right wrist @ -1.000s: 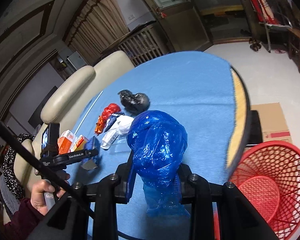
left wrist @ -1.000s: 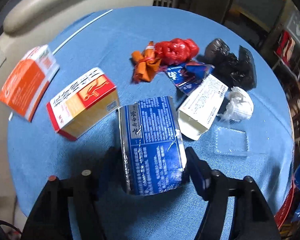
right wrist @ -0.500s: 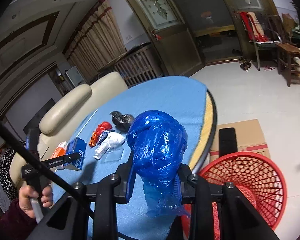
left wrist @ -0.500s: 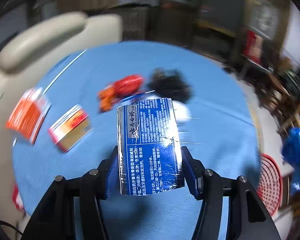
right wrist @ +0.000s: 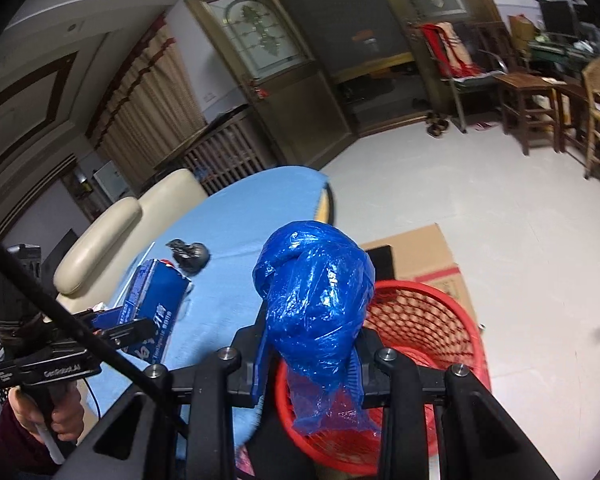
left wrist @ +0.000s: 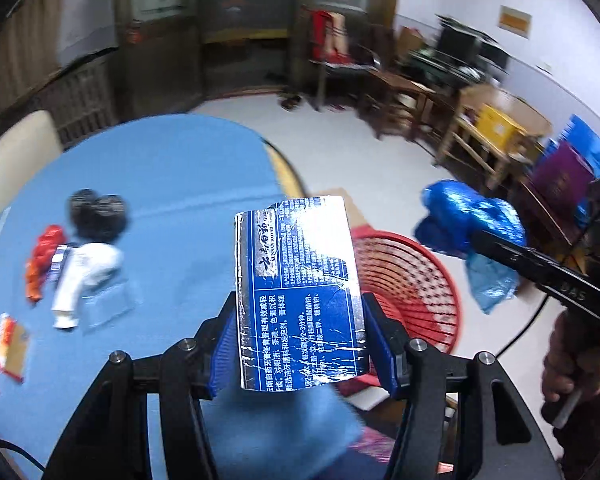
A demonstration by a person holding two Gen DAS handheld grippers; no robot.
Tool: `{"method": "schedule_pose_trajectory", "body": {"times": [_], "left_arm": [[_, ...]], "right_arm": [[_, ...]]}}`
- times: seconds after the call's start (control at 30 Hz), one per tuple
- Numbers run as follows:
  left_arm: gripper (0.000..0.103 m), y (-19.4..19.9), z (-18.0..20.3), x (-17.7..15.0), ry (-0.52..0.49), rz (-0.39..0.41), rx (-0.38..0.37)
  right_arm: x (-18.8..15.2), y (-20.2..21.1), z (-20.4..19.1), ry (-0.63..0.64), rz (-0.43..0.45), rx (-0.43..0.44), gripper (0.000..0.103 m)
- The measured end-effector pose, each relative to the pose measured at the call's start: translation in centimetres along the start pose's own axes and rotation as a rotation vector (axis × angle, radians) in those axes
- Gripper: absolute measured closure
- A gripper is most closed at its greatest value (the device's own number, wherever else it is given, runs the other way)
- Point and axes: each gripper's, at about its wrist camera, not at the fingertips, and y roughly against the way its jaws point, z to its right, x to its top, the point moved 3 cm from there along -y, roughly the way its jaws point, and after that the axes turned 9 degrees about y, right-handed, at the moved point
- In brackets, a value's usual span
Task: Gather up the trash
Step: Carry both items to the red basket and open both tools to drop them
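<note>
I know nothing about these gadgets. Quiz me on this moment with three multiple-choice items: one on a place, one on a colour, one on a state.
1. Where does the red basket stand?
A. on the table
B. on the floor beside the table
C. on the sofa

2. What colour is the plastic bag in the right gripper?
A. blue
B. black
C. white

3. What is the left gripper doing?
A. hanging empty
B. holding a blue box
C. holding a red bag

Answers: 1 B, it sits on the pale floor by the table edge. 2 A, shiny blue film. 3 B, both pads flank the box.
</note>
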Motion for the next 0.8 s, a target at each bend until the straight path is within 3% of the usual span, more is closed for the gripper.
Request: {"method": "schedule_pose_trajectory", "body": {"times": [0.3,0.37,0.47,0.8], "left_arm": [[0.039,-4.1,5.9,-0.6,-0.076,-0.130,-0.057],[0.039,-5.6,5.7,-0.2,-0.081,-0.148,-0.049],[0.039,-5.9,5.0,-0.3,-0.057,-0.161,-0.043],[0.039,-5.2,1.8,-0.4,0.017,-0.109,0.023]], "right_arm": [[-2.0,0.5,3.9,-0.099,-0.045,0.002,0.066],[-2.3,0.3,4.7,-0.130,-0.054,0.001,0.064],[-2.4,0.4,5.8,-0.188,-0.043,0.017,0.038],[-1.7,0.8,5.0,-0.178,-0.011,0.022,0.038]]}}
